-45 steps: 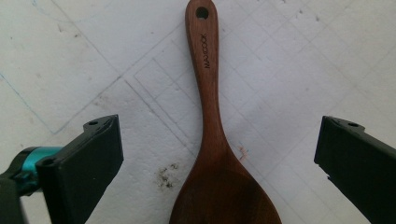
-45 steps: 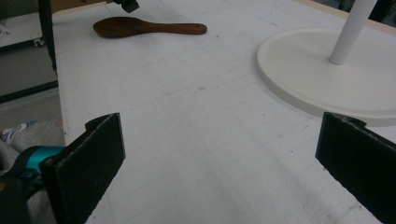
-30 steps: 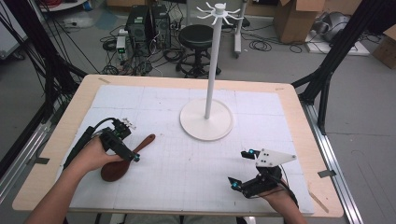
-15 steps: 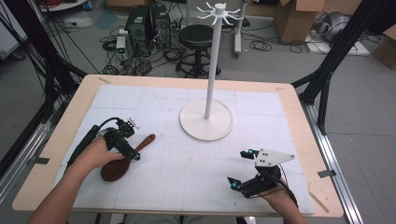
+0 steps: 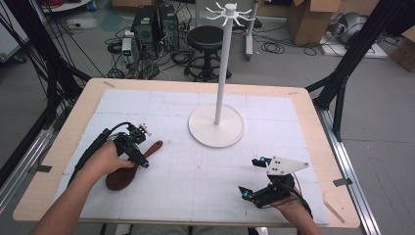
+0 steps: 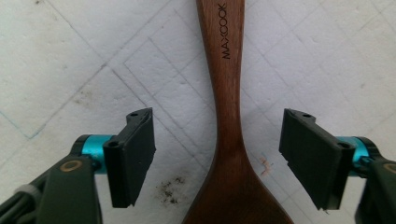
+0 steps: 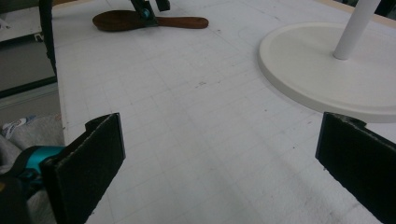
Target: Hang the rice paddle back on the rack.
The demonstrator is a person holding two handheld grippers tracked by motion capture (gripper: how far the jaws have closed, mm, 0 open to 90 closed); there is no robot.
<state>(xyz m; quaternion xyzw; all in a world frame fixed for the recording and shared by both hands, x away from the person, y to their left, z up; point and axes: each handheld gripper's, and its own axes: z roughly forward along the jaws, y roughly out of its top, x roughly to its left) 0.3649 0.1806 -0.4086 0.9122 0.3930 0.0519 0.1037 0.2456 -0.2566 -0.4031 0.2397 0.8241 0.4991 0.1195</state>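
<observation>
A dark wooden spoon [image 5: 123, 177] marked MAXCOOK lies flat on the white mat, its handle [image 6: 223, 56] pointing away toward the stand. My left gripper [image 5: 143, 162] points down over the spoon's neck. In the left gripper view the neck [image 6: 229, 140] runs between the two black pads [image 6: 133, 156] with a gap on each side. The jaws have just been closing and stand open around it. My right gripper [image 5: 250, 177] rests near the front right of the mat, open and holding nothing [image 7: 219, 158].
A white hook stand [image 5: 215, 128] with a tall pole and a round base [image 7: 327, 70] occupies the middle back of the mat. The wooden table edge [image 5: 323, 147] frames the mat. A stool, boxes and cables sit on the floor beyond.
My left gripper has shifted a little to the right over the spoon's neck. The right gripper has kept still.
</observation>
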